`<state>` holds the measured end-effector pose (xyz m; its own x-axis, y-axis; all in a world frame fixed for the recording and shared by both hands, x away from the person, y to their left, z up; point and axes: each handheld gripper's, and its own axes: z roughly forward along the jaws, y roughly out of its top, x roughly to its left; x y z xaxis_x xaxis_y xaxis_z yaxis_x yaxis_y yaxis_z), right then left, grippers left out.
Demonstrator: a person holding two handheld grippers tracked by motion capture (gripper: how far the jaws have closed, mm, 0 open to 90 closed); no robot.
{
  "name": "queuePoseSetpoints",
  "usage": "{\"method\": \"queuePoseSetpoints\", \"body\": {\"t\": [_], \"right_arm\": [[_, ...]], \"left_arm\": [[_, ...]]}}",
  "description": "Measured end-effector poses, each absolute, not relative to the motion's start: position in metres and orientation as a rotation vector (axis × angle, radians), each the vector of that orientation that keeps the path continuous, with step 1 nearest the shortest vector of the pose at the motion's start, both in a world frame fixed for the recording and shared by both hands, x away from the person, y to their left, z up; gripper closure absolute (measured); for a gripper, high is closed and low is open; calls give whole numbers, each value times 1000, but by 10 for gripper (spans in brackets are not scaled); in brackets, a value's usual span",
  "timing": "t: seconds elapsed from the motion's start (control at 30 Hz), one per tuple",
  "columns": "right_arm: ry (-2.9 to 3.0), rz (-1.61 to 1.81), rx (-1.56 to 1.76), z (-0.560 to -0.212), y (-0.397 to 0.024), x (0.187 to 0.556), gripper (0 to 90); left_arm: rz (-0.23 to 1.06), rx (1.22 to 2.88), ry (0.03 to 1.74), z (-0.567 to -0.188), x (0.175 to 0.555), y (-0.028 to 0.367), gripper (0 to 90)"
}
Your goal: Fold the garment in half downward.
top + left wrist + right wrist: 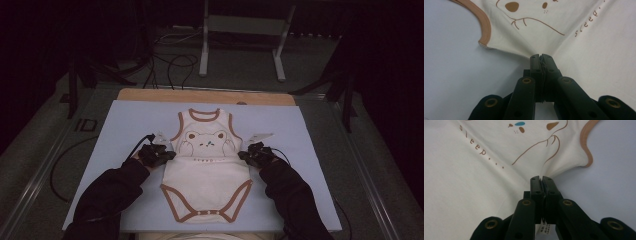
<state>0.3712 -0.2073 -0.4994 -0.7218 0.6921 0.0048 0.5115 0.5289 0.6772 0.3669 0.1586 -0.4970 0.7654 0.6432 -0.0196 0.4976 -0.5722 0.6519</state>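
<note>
A cream baby bodysuit [207,172] with brown trim and a bear print lies flat on the pale blue mat [125,125], neck opening toward the far side. My left gripper [167,156] sits at its left side seam, just below the armhole. In the left gripper view the gripper [541,55] is shut on the bodysuit [584,55], and the fabric puckers toward the tips. My right gripper [246,156] mirrors it at the right side seam. Its jaws [541,178] pinch the bodysuit [474,182] edge below the brown armhole trim, with a small care label under them.
The mat lies on a wooden board [205,96] with bare mat to either side of the garment. Beyond the board are a white metal stand [242,40] and loose black cables [172,65] on the floor. Dark sleeves [107,197] come in from the bottom edge.
</note>
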Motion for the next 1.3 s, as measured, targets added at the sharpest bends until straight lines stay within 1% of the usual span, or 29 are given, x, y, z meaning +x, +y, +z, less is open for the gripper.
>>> {"method": "queuePoseSetpoints", "body": {"t": [0.4, 0.83, 1.3], "right_arm": [[2515, 1007, 960, -487, -213, 351, 885], [2499, 1039, 916, -472, -217, 333, 885], [2516, 1062, 863, -461, -219, 305, 884]], "left_arm": [[275, 2322, 799, -488, 351, 159, 899], [305, 2312, 738, -466, 335, 162, 899], [300, 2350, 666, -453, 305, 163, 899]]}}
